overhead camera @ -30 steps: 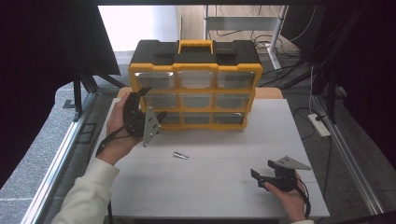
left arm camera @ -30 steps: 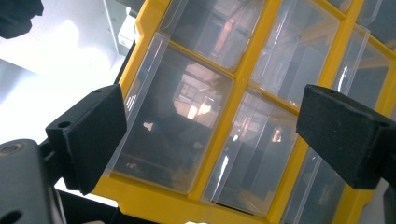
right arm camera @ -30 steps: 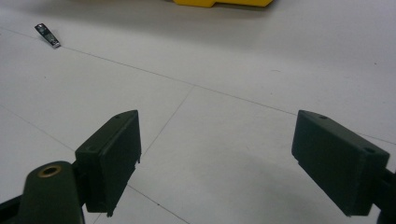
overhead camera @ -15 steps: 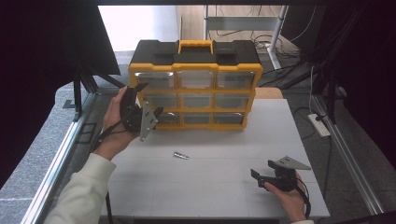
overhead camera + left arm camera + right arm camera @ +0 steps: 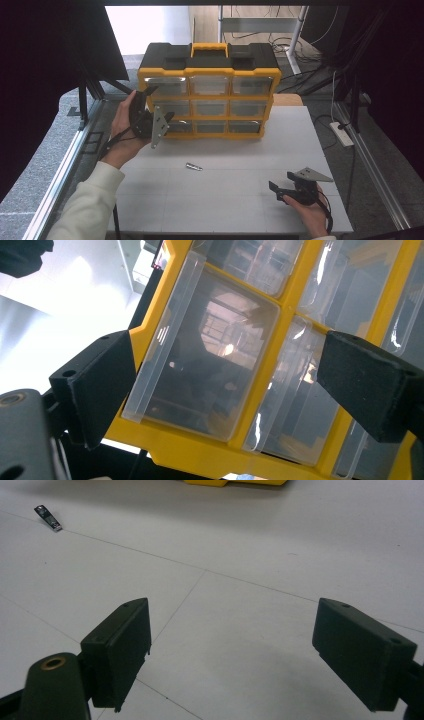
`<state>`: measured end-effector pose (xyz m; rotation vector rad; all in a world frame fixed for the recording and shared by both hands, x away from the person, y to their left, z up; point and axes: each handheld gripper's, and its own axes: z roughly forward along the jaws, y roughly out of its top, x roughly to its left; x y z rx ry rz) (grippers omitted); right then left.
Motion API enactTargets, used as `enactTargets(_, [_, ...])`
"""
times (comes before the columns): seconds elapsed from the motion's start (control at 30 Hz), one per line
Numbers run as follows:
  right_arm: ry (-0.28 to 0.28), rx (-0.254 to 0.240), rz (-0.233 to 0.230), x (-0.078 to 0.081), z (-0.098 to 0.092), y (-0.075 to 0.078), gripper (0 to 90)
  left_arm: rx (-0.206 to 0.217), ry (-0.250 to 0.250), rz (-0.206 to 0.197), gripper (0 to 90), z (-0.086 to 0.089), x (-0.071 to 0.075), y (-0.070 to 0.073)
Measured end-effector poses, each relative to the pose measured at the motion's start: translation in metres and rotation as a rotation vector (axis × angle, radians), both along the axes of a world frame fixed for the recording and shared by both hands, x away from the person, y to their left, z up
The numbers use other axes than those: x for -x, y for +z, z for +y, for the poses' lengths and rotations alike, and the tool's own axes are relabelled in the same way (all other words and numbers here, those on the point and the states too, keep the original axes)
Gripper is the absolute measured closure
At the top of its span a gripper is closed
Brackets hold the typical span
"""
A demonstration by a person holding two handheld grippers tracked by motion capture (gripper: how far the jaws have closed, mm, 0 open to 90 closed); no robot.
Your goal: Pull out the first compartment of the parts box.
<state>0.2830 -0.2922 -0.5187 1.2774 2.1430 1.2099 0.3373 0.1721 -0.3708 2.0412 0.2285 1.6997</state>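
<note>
- Right gripper (image 5: 286,190) low over white table (image 5: 240,195), near edge, jaws spread, nothing between.
- Small metal piece (image 5: 193,166) mid-table, alone.
- Left gripper (image 5: 159,103), jaws wide, straddles organizer's (image 5: 209,95) left-column clear drawer (image 5: 200,355); contact unclear.

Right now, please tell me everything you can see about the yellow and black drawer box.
The drawer box stands upright at the far side of the white table. Its frame looks like yellow plastic, with a black top and a yellow carry handle. The front holds nine clear drawers in three rows of three; all appear closed, contents not discernible. The left gripper, open, is at its left edge, its fingers either side of a left-column drawer; contact cannot be told.
</note>
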Motion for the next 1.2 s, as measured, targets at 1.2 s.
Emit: enactTargets(1.2, [-0.008, 0.0, -0.002, 0.0, -0.001, 0.0, 16.0, -0.023, 0.04, -0.016, 9.6, -0.003, -0.02, 0.005])
